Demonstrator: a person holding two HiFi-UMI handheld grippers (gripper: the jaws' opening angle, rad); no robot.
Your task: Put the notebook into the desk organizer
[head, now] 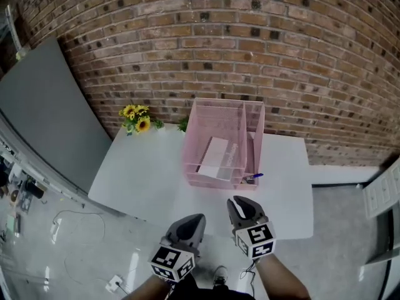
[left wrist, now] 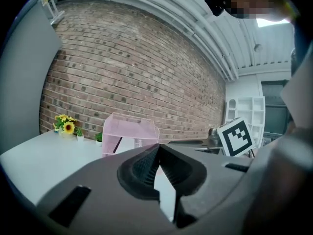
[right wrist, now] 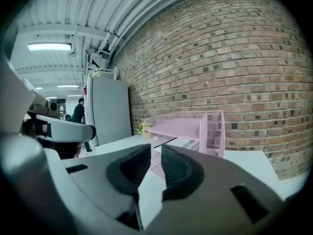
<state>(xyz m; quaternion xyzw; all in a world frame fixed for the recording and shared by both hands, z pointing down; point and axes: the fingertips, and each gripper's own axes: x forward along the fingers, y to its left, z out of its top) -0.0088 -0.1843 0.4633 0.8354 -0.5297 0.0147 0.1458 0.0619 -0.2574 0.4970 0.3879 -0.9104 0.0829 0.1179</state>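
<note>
The pink mesh desk organizer stands on the white table, and the notebook, pale with a dark edge, leans inside its left compartment. Both grippers hover at the table's near edge, short of the organizer and touching nothing. My left gripper is shut with its fingertips together and nothing between them. My right gripper shows a narrow gap between its pads, with nothing in it. The organizer appears ahead in the left gripper view and the organizer in the right gripper view.
A blue pen lies at the organizer's front right corner. A small pot of sunflowers sits at the table's far left corner by the brick wall. A grey panel leans at the left. Cables lie on the floor.
</note>
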